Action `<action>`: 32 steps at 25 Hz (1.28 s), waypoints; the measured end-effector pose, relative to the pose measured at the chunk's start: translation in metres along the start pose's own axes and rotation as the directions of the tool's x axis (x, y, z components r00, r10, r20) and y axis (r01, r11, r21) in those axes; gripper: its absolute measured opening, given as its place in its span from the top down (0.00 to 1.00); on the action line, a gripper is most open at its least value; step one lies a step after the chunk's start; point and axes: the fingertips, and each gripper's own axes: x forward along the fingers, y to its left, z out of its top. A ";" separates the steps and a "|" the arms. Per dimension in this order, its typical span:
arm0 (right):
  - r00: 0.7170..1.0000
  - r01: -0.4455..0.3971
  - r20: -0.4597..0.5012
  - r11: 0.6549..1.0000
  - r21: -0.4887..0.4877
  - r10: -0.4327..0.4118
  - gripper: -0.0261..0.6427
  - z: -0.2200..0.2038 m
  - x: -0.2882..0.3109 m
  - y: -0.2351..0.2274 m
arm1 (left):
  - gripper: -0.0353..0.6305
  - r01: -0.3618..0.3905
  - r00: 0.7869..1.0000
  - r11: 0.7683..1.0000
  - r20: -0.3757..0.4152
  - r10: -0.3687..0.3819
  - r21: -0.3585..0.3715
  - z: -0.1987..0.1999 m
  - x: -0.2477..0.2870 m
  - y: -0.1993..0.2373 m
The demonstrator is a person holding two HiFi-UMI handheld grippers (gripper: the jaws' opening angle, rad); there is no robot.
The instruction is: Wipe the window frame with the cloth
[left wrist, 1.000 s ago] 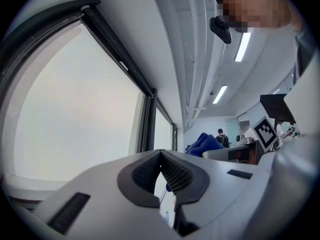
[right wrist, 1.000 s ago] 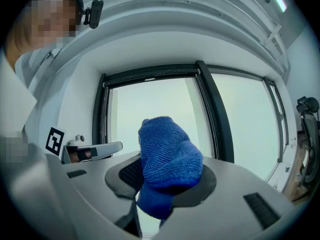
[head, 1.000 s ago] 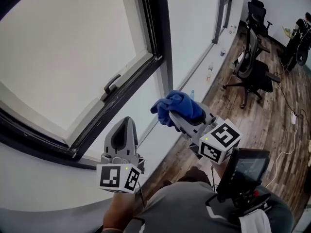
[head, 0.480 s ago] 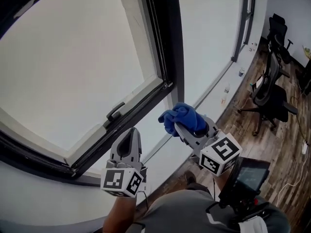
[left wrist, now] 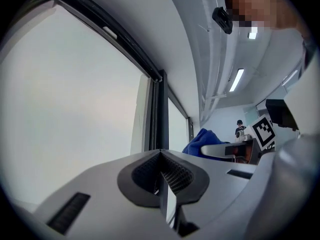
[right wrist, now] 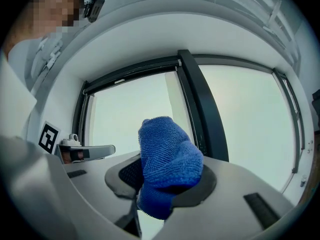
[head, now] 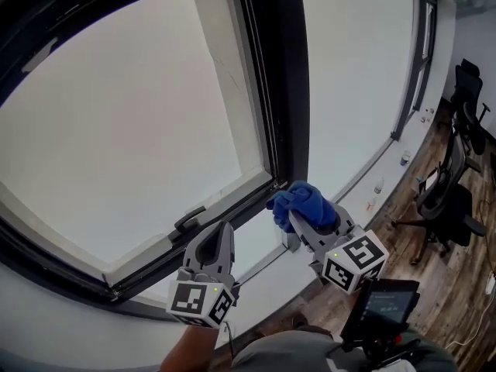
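Right gripper (head: 297, 222) is clamped on a bunched blue cloth (head: 304, 200), with the wad sticking out past the jaws. Left gripper (head: 219, 232) has its jaws together with nothing in them, just below the window handle (head: 188, 221). The cloth sits at the lower corner of the black window frame (head: 280, 91), by the upright bar; can't tell whether it touches.

Risks:
- The cloth looks pinched by one fold, so hard rubbing could drag it out.
- Bare jaw tips could scrape the frame.
- The left gripper may bump the handle.

The bottom rail behind the grippers is hidden, and grip depth is unclear.
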 end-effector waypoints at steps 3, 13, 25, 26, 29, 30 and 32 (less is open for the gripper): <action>1.000 -0.019 0.024 1.000 -0.008 0.019 0.75 0.019 0.023 0.005 | 0.94 0.020 1.000 1.000 0.007 -0.020 0.009 0.007 0.013 0.014; 0.996 0.031 0.092 0.992 -0.121 -0.019 0.75 0.096 0.086 0.017 | 0.94 0.109 0.987 0.988 0.109 -0.121 0.108 0.083 0.041 0.051; 0.965 0.116 0.261 0.948 -0.296 -0.037 0.75 0.230 0.147 -0.023 | 0.94 0.106 0.966 0.982 0.220 -0.138 0.154 0.170 0.111 0.071; 0.961 0.126 0.272 0.941 -0.315 -0.037 0.75 0.241 0.152 -0.026 | 0.94 0.101 0.964 0.982 0.227 -0.135 0.158 0.177 0.119 0.073; 0.954 0.155 0.296 0.916 -0.370 -0.041 0.75 0.268 0.169 -0.035 | 0.94 0.077 0.958 0.984 0.262 -0.119 0.164 0.202 0.141 0.078; 0.953 0.160 0.301 0.909 -0.385 -0.040 0.75 0.276 0.175 -0.036 | 0.94 0.072 0.955 0.983 0.272 -0.116 0.168 0.210 0.147 0.078; 0.949 0.169 0.312 0.891 -0.420 -0.033 0.75 0.293 0.185 -0.036 | 0.94 0.066 0.952 0.981 0.283 -0.116 0.183 0.225 0.156 0.078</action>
